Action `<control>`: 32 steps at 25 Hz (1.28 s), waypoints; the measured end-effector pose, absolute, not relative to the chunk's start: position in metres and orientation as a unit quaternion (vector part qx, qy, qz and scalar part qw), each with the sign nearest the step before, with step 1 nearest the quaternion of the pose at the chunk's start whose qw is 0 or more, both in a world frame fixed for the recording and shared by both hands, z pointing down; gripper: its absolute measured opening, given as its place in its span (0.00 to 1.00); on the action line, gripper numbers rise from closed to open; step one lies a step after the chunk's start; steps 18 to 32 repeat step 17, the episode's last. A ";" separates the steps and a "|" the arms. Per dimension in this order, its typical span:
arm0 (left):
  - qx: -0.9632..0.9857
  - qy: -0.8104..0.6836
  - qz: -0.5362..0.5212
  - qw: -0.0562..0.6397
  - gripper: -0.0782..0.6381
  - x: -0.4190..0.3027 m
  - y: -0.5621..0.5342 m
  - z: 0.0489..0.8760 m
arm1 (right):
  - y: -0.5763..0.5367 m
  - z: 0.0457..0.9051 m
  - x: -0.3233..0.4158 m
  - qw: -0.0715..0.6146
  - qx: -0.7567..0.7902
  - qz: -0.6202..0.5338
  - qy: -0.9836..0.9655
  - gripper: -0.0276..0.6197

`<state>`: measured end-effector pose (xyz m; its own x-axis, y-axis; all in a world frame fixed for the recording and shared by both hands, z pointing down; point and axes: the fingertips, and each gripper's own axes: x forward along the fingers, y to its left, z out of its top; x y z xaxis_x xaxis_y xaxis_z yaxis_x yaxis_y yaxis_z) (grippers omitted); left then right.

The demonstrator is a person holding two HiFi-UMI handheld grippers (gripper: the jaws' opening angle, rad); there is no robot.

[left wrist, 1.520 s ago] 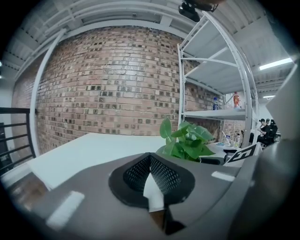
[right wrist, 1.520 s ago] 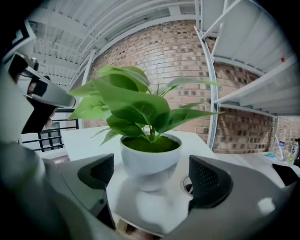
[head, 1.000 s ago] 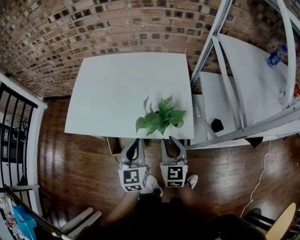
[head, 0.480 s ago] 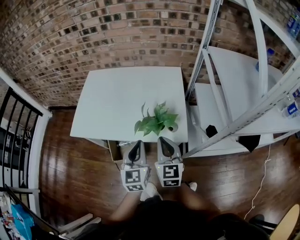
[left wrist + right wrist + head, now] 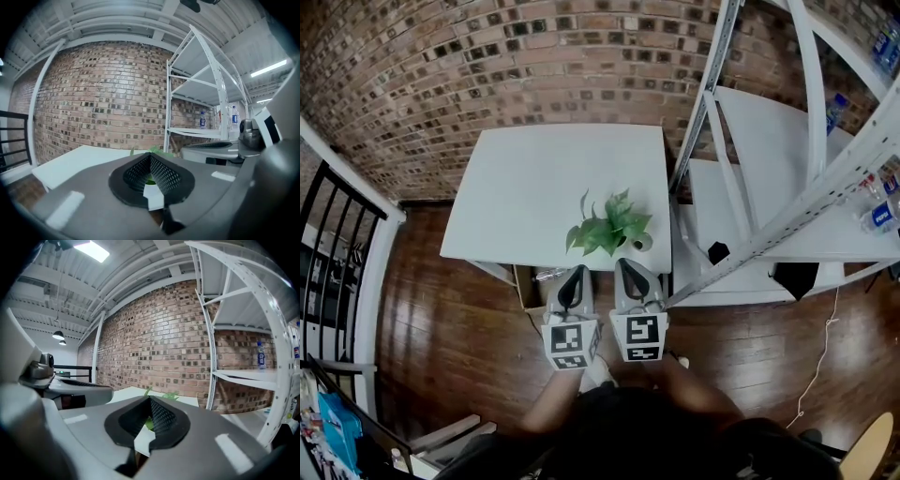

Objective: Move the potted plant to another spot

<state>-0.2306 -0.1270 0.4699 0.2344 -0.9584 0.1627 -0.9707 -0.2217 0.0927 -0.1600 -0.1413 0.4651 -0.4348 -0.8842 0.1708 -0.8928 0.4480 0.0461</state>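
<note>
The potted plant (image 5: 607, 228), green leaves over a small white pot (image 5: 642, 243), stands on the white table (image 5: 525, 187) near its front right corner. Both grippers hang side by side just in front of the table's near edge, pointing at the plant without touching it. My left gripper (image 5: 575, 278) is shut and holds nothing. My right gripper (image 5: 635, 274) is also shut and empty. In the left gripper view the leaves (image 5: 157, 150) peek over the shut left gripper (image 5: 150, 157). The right gripper view shows the leaves (image 5: 165, 395) just beyond the shut right gripper (image 5: 150, 401).
A white metal shelf rack (image 5: 769, 178) stands close to the table's right side, with water bottles (image 5: 879, 214) on it. A brick wall (image 5: 487, 66) runs behind the table. A black railing (image 5: 337, 253) is at the left, over a wooden floor (image 5: 450, 347).
Both grippers have come up, closer to the camera and to the table's front edge. The plant stays where it was on the table.
</note>
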 end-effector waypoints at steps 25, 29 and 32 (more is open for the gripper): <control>0.779 -0.622 0.026 0.076 0.13 -0.228 -0.119 0.460 | -0.129 0.454 -0.165 0.065 0.512 0.006 -0.857 0.05; 0.779 -0.622 0.026 0.076 0.13 -0.228 -0.119 0.460 | -0.129 0.454 -0.165 0.065 0.512 0.006 -0.857 0.05; 0.779 -0.622 0.026 0.076 0.13 -0.228 -0.119 0.460 | -0.129 0.454 -0.165 0.065 0.512 0.006 -0.857 0.05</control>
